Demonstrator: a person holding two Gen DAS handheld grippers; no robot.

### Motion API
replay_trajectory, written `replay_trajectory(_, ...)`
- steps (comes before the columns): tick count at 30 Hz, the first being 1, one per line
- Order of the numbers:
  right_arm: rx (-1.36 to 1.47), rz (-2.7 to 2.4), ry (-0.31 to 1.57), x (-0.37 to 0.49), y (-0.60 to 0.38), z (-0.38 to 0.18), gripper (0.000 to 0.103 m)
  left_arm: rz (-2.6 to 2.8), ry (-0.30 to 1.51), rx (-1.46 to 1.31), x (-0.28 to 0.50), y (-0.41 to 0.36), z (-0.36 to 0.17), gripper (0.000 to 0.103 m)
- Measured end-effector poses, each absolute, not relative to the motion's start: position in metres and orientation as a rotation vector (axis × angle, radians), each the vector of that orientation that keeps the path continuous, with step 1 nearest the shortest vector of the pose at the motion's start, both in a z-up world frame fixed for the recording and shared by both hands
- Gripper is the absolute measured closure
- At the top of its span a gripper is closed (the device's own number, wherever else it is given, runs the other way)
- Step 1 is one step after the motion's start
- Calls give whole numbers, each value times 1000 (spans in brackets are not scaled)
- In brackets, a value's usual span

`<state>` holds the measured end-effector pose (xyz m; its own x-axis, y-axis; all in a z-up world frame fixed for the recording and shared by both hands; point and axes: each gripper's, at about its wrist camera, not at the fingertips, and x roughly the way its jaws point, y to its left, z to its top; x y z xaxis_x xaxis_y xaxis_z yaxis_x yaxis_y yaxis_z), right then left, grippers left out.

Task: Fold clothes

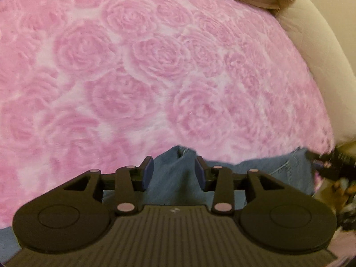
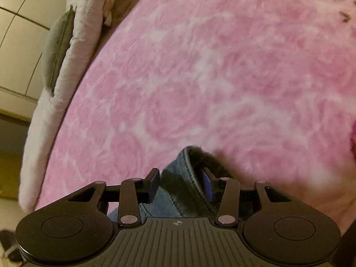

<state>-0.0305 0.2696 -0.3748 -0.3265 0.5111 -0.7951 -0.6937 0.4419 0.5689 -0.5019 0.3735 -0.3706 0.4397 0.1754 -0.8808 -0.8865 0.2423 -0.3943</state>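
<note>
Two grippers over blue jeans on a pink rose-patterned blanket, jaws parted.

From the left wrist view, the left gripper (image 1: 174, 170) stands spread, a ridge of the jeans (image 1: 175, 178) rising between its pads without being pinched; the denim lies at the near edge of the blanket (image 1: 133, 66), probably just laid down for a fold. From the right wrist view, the right gripper (image 2: 181, 183) is likewise spread around a thick, dark-lined hem of the jeans (image 2: 189, 178), apparently let go so the cloth settles flat.
</note>
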Motion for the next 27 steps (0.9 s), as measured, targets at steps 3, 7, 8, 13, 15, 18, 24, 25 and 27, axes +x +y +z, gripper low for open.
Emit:
replay_trajectory(3, -178, 1263, 1475, -28, 270, -376, 58, 762, 835, -1177, -497, 393, -389, 67)
replay_trajectory(7, -181, 1305, 1501, -26, 272, -381, 58, 614, 937, -1275, -479, 413, -417, 70)
replay_trajectory(8, -185, 1317, 1503, -26, 272, -382, 58, 587, 970, -1292, -475, 416, -424, 72)
replay_trajectory(13, -220, 1398, 1391, -32, 271, -374, 89, 561, 919, -1292, -471, 419, -429, 103)
replay_trajectory(15, -252, 1449, 1263, -43, 266, -364, 96, 605, 827, -1321, -483, 415, -431, 103)
replay_trajectory(18, -248, 1386, 1238, -40, 255, -378, 98, 658, 720, -1347, -495, 408, -439, 101)
replay_trajectory(24, -322, 1308, 1228, -45, 276, -391, 89, 583, 807, -1182, -486, 422, -438, 97)
replay_trajectory(25, -359, 1309, 1208, -47, 282, -386, 83, 574, 831, -1135, -485, 424, -430, 97)
replay_trajectory(27, -437, 1274, 1134, -51, 286, -375, 79, 642, 857, -993, -492, 423, -410, 94)
